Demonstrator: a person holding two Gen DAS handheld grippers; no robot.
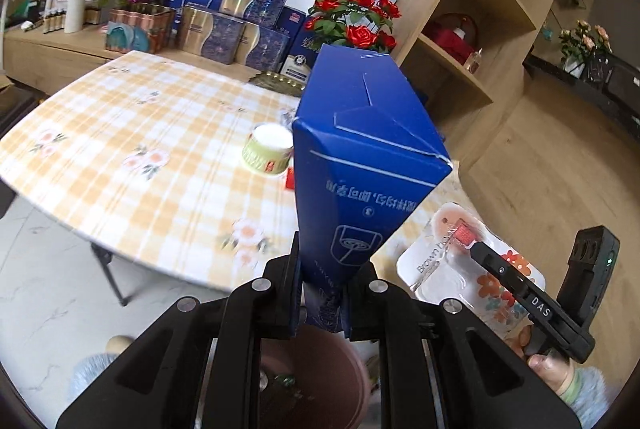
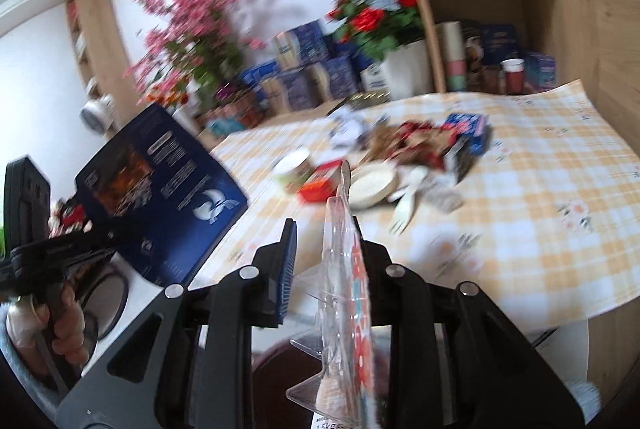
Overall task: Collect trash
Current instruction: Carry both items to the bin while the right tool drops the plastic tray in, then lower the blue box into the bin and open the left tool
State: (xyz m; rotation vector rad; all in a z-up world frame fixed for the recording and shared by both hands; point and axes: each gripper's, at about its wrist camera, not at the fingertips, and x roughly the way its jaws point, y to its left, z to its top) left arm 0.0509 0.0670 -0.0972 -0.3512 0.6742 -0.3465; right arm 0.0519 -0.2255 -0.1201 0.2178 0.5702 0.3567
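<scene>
My left gripper [image 1: 324, 269] is shut on the lower end of a tall blue carton [image 1: 360, 157], which sticks up in front of the camera. Below it gapes a dark maroon bin [image 1: 312, 369]. To the right, my right gripper [image 1: 492, 261] holds a clear blister pack with a flowery card [image 1: 448, 269]. In the right wrist view the right gripper [image 2: 330, 253] is shut on that pack [image 2: 344, 289], edge-on over the bin [image 2: 280, 369]. The blue carton [image 2: 160, 197] shows at left in the left gripper [image 2: 100, 241].
A table with a yellow checked cloth [image 2: 540, 189] carries a heap of wrappers [image 2: 408, 145], a green cup [image 2: 294, 169], a small red box [image 2: 320, 185], a white lid [image 2: 372, 181] and a plastic fork [image 2: 408, 201]. Behind are flowers, stacked boxes and wooden shelves [image 1: 460, 29].
</scene>
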